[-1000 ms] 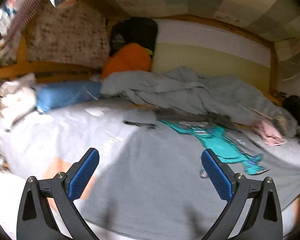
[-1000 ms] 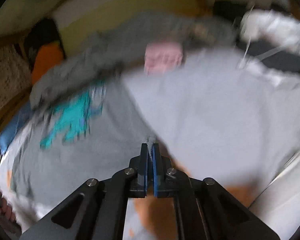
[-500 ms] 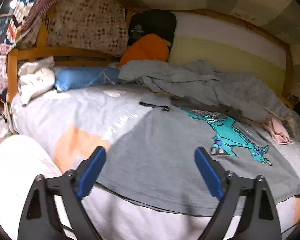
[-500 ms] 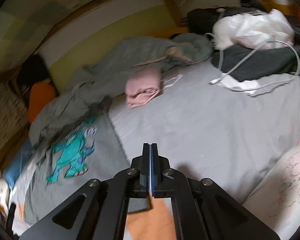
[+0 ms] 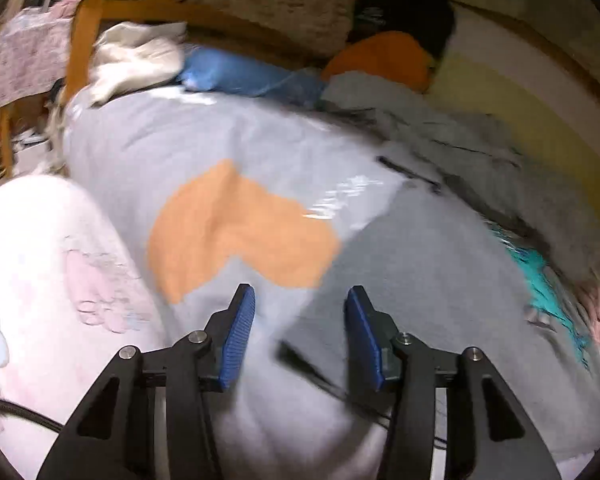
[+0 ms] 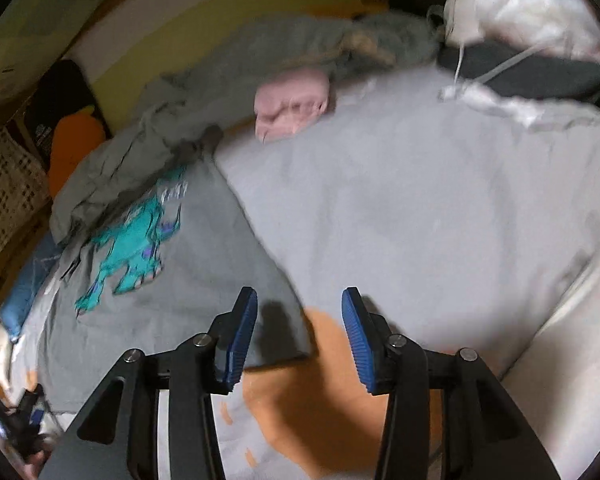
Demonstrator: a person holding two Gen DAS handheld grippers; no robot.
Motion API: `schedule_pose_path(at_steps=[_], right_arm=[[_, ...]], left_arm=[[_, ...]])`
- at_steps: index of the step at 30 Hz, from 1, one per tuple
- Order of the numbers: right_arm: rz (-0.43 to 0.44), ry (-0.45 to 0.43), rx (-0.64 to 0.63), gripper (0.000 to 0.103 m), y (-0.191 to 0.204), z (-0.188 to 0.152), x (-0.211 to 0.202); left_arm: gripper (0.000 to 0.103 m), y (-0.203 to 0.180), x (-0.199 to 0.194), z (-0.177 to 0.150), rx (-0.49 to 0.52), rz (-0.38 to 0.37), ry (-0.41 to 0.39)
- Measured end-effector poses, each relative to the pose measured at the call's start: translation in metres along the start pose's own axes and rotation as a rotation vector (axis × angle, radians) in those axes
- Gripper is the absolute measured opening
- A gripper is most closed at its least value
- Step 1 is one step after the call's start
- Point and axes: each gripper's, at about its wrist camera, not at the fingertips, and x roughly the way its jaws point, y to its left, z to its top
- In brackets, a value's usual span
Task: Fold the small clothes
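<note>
Grey T-shirt lying flat on the bedsheet, long axis running lower centre to upper left.

Its teal monster print is carrying unreadable lettering; left gripper is closing over its hem, right gripper opening, neither grasping anything.

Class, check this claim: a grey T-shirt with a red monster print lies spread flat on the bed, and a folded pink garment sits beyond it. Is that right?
Not quite. The monster print on the grey T-shirt is teal, not red, as the right wrist view shows. The rest holds: the shirt lies spread on the bed, with the pink garment beyond it.
</note>
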Motion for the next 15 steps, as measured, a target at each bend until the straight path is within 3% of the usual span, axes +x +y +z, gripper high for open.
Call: schedule_pose_path(at_steps=[2, 3, 5, 6, 7, 8, 10, 11, 15], right_arm=[[0.013, 0.019, -0.005, 0.037, 0.000, -0.003, 0.005], [0.018, 0.026, -0.014, 0.037, 0.002, -0.003, 0.007], [0.084, 0.061, -0.010, 0.033, 0.002, -0.003, 0.013], [0.141, 0.091, -0.002, 0.029, 0.003, -0.003, 0.017], [0.162, 0.101, 0.003, 0.014, 0.004, -0.003, 0.018], [0.157, 0.099, 0.000, 0.005, 0.006, -0.003, 0.019], [0.083, 0.044, -0.031, 0.005, 0.011, -0.003, 0.014], [0.045, -0.006, -0.046, 0.005, 0.015, -0.002, 0.008], [0.084, -0.166, -0.020, 0.004, 0.023, 0.007, -0.041]], left_arm=[[0.047, -0.007, 0.000, -0.005, 0.005, -0.093, 0.017], [0.045, -0.008, 0.000, -0.006, 0.022, -0.099, 0.021], [0.027, -0.012, 0.004, -0.006, 0.057, -0.064, 0.029], [0.009, -0.009, 0.006, -0.005, 0.054, -0.056, 0.025], [0.006, -0.008, 0.004, -0.004, 0.054, -0.047, 0.006], [0.006, -0.011, -0.005, -0.004, 0.069, -0.032, -0.031], [0.005, -0.023, -0.027, 0.003, 0.141, 0.013, -0.148], [0.005, -0.026, -0.037, 0.008, 0.157, -0.002, -0.195], [0.005, -0.034, -0.089, 0.039, 0.168, -0.079, -0.346]])
